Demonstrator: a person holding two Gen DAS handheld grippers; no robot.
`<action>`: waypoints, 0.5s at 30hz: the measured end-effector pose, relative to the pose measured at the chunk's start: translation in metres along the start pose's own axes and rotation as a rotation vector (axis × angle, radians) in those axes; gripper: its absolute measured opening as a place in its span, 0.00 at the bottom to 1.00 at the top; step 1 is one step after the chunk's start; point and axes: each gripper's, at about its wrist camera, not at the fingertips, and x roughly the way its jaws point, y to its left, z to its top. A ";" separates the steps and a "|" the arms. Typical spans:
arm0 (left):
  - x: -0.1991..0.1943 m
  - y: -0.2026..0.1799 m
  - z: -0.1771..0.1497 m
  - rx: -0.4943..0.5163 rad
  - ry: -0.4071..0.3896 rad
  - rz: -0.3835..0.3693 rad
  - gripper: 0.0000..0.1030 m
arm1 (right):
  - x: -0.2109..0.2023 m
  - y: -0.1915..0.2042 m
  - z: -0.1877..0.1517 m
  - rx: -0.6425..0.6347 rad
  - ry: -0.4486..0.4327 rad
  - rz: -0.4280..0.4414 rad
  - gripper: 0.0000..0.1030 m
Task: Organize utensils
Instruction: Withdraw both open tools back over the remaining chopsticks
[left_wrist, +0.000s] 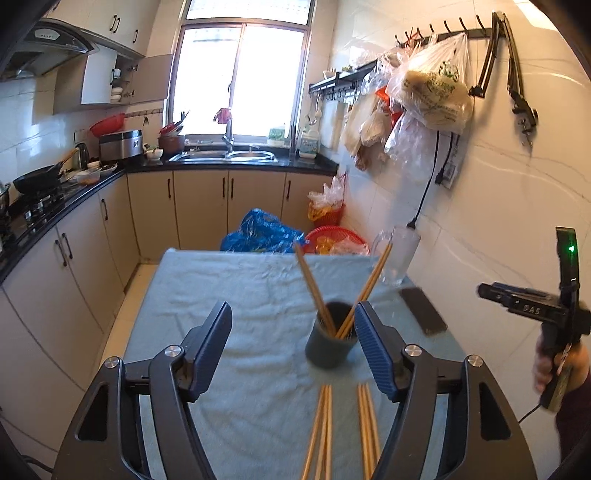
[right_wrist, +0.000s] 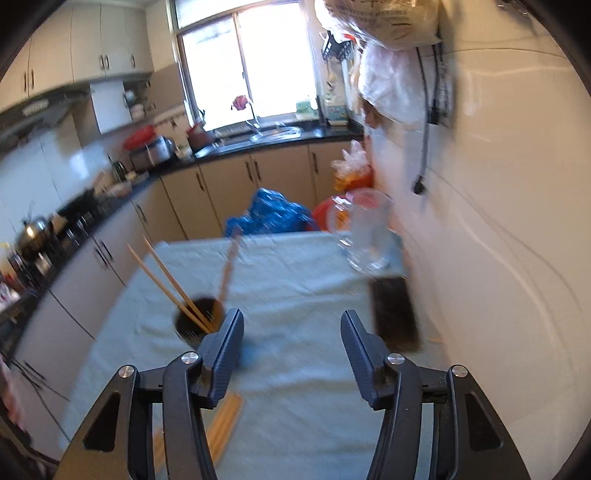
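A dark grey utensil cup (left_wrist: 330, 345) stands on the light blue towel (left_wrist: 251, 288) with several wooden chopsticks (left_wrist: 314, 291) leaning out of it. More chopsticks (left_wrist: 343, 432) lie flat on the towel in two bundles in front of the cup. My left gripper (left_wrist: 291, 325) is open and empty, its right finger just beside the cup. In the right wrist view the cup (right_wrist: 199, 319) is at the left finger, with loose chopsticks (right_wrist: 225, 421) below. My right gripper (right_wrist: 291, 334) is open and empty above the towel; its body shows at the right (left_wrist: 546, 314) in the left wrist view.
A clear glass mug (right_wrist: 369, 229) and a dark phone (right_wrist: 395, 310) sit on the table's right side by the tiled wall. A blue bag (left_wrist: 262, 232) and red baskets (left_wrist: 332, 236) lie beyond the table's far edge. Cabinets and counter run along the left.
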 end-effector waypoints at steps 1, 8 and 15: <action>-0.002 0.002 -0.008 0.003 0.013 0.004 0.66 | -0.004 -0.006 -0.009 -0.007 0.023 -0.018 0.61; 0.016 0.005 -0.072 0.026 0.156 0.010 0.66 | -0.008 -0.023 -0.070 -0.053 0.151 -0.071 0.66; 0.074 0.008 -0.143 0.025 0.351 -0.033 0.62 | 0.039 0.008 -0.152 -0.097 0.351 0.072 0.66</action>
